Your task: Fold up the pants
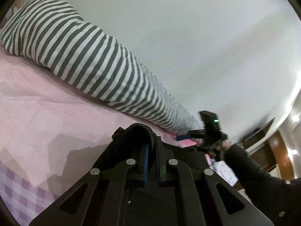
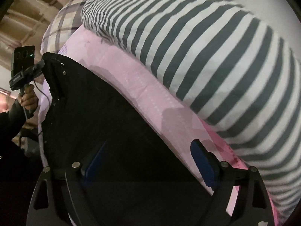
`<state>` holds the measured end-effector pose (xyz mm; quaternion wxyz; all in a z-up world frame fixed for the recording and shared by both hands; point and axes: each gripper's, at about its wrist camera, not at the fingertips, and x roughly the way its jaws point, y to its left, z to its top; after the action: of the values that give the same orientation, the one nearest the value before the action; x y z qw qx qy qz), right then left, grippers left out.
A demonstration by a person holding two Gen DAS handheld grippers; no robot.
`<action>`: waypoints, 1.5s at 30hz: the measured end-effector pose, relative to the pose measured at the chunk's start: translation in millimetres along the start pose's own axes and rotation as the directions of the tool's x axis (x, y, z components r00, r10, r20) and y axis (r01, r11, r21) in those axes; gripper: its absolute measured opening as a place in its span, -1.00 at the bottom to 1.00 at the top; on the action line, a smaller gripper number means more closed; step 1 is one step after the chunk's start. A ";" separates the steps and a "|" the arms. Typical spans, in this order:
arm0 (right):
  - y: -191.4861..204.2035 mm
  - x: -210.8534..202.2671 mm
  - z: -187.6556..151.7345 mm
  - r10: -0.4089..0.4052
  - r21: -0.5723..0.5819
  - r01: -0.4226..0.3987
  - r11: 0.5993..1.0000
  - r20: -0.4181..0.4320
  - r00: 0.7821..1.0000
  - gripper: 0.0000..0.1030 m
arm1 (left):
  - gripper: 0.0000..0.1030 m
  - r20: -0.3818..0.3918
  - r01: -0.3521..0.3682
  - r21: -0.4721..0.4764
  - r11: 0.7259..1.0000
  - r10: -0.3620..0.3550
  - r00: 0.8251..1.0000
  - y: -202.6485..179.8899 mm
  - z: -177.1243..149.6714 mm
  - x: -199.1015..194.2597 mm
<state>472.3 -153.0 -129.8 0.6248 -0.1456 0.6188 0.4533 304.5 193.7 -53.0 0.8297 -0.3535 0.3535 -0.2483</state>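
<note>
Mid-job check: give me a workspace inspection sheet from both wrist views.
Surface: pink bedsheet, creased.
Job's things: black pants spread on the sheet, one bunched edge pinched by the left gripper.
Clutter: grey-and-white striped duvet roll along the wall; plaid pillow.
Grippers: left gripper shut on the pants; right gripper open above them.
Cables: thin black cable below the left gripper.
Surroundings: white wall.

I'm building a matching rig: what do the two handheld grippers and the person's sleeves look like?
Both the left gripper and right gripper are black, with blue pads on the jaws and round silver rivets. The left gripper has a green light and a thin black cable. Both sleeves are black.
</note>
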 end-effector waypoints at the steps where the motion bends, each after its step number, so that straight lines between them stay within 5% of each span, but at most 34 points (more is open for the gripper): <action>1: -1.0 2.9 1.8 0.012 -0.008 -0.012 1.000 -0.013 1.000 0.66 | -0.89 0.006 0.014 -0.008 1.000 -0.014 1.000 -0.3 -1.0 -2.3; 7: -3.9 17.9 7.8 0.100 -0.051 -0.104 0.993 -0.073 0.992 0.58 | -0.89 0.037 0.054 -0.048 0.997 -0.052 0.998 4.2 -3.2 -22.8; 12: -12.7 12.9 -4.0 0.118 -0.065 -0.127 0.990 -0.132 0.984 0.26 | -0.89 0.040 0.050 -0.052 0.997 -0.048 0.998 1.9 -4.4 -29.4; 23: -42.4 -11.4 -59.3 -0.069 0.026 0.075 0.997 -0.190 0.979 -0.18 | -0.89 0.051 0.002 -0.071 0.997 0.001 0.999 7.8 -3.4 -23.4; 32: -37.4 -15.9 -82.5 -0.249 0.009 0.255 0.967 -0.175 0.953 -0.64 | -0.89 0.046 -0.063 -0.051 0.997 0.066 0.997 6.3 -3.2 -18.1; 38: -6.6 -14.0 -93.1 -0.432 -0.012 0.433 0.901 -0.117 0.894 -0.76 | -0.89 0.036 -0.129 -0.021 0.991 0.130 0.991 4.8 -1.5 -11.8; 45: 55.7 -34.4 -115.8 -0.624 0.086 0.621 0.779 0.002 0.782 -0.84 | -0.89 0.040 -0.207 0.042 0.977 0.205 0.978 -3.8 -3.4 -16.4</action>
<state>362.5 -221.8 -99.8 0.7540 -0.3096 0.5442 0.1985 291.0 200.8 -45.1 0.8650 -0.3000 0.3679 -0.1628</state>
